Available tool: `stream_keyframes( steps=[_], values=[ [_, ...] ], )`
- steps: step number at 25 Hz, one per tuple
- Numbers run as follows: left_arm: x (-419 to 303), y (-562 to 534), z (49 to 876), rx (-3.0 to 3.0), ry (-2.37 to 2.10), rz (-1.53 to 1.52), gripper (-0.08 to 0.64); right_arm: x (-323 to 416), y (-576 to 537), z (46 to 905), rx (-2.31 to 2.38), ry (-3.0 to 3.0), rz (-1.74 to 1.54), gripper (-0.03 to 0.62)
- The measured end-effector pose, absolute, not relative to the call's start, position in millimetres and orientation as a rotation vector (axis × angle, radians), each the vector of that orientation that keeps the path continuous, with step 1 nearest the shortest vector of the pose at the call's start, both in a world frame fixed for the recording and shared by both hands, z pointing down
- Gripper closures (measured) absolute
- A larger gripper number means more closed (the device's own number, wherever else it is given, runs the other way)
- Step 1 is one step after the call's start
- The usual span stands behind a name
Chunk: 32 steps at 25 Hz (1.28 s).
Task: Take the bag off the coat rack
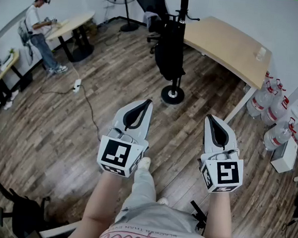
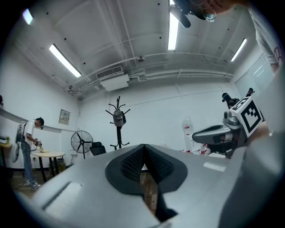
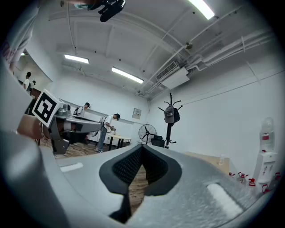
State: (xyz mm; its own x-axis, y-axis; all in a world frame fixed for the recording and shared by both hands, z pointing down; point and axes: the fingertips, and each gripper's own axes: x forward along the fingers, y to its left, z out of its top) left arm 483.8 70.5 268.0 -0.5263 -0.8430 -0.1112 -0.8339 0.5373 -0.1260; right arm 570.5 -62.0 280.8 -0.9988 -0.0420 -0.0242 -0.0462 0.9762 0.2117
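Left gripper (image 1: 140, 108) held out level on a bare forearm, jaws closed and empty, right gripper (image 1: 213, 124) alongside it, level, jaws likewise closed on nothing

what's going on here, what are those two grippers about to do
A person stands on the wood floor with a gripper in each hand. The left gripper and right gripper are both shut and empty, held about level and aimed at the coat rack across the room. The dark bag hangs on that rack, not yet touched, and both grippers are well short of it. A second person works at a round table off to the left.
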Motion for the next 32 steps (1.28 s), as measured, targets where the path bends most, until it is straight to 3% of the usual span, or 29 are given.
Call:
stream_keyframes(
  steps=[11,32],
  values=[
    [408.5,56.7,276.3,-1.461,2.626,-0.055,0.545,499.1,-71.2,289.9,-0.087,3.13,0.337,0.591],
    [173.7,18.7,267.8,-1.549,2.571,0.024,0.545,272.1,-105.7,284.2,-0.199,3.14,0.343,0.589]
  ],
)
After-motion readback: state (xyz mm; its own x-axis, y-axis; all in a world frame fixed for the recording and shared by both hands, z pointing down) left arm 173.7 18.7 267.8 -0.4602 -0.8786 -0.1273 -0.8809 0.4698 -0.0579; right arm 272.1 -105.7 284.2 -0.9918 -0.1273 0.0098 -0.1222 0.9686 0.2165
